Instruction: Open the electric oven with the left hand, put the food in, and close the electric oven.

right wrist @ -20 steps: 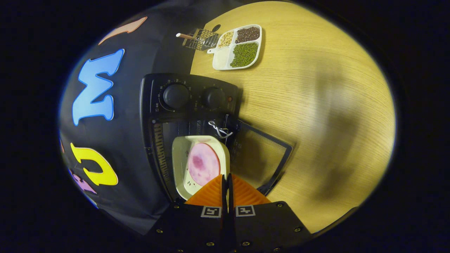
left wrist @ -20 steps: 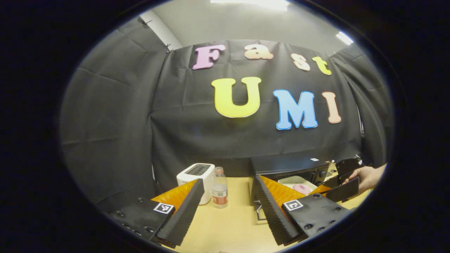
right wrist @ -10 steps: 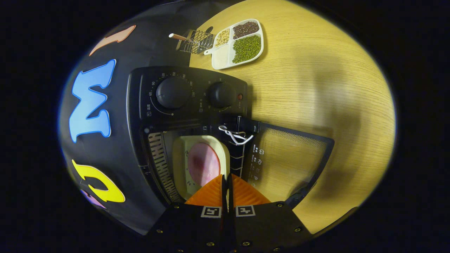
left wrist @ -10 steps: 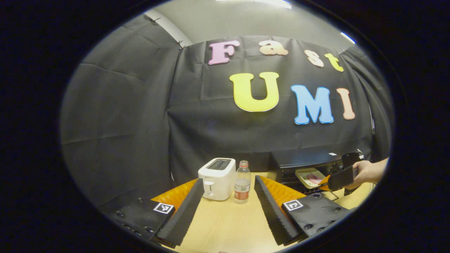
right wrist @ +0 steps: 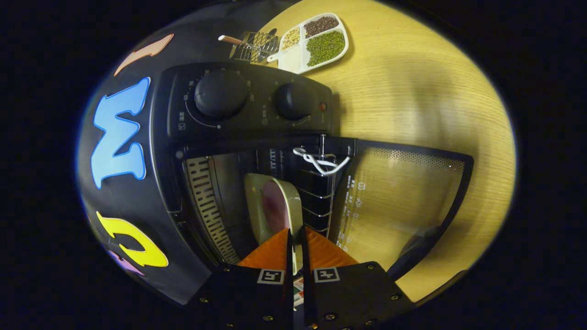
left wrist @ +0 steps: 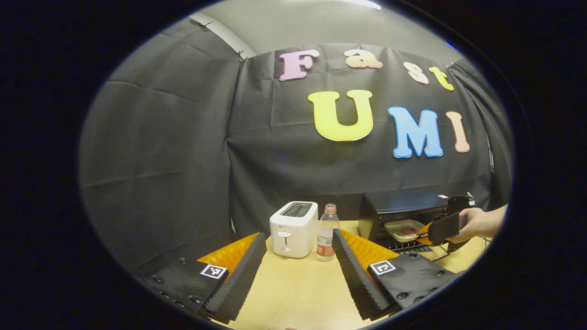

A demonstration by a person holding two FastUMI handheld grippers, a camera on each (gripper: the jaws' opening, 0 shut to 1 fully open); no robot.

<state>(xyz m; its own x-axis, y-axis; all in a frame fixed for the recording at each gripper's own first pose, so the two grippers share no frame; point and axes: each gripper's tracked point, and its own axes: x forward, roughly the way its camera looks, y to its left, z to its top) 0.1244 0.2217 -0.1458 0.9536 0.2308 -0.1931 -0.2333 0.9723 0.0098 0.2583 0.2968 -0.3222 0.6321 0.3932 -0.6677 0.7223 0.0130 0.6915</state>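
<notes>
The right gripper (right wrist: 296, 238) is pinching the near rim of the food tray (right wrist: 270, 208), both fingers pressed on it, and is holding the tray with its pink slice inside the open electric oven (right wrist: 238, 137), whose door (right wrist: 403, 192) is lying flat on the bench (right wrist: 412, 91). A hand (left wrist: 477, 223) is gripping that tool. The left gripper (left wrist: 298, 270) is hanging with its jaws wide apart above the bench's front edge, well apart from the oven. Beyond it are standing a white toaster (left wrist: 294, 229) and a bottle (left wrist: 326, 233). A divided bean dish (right wrist: 316, 41) is sitting near the bench's back edge.
</notes>
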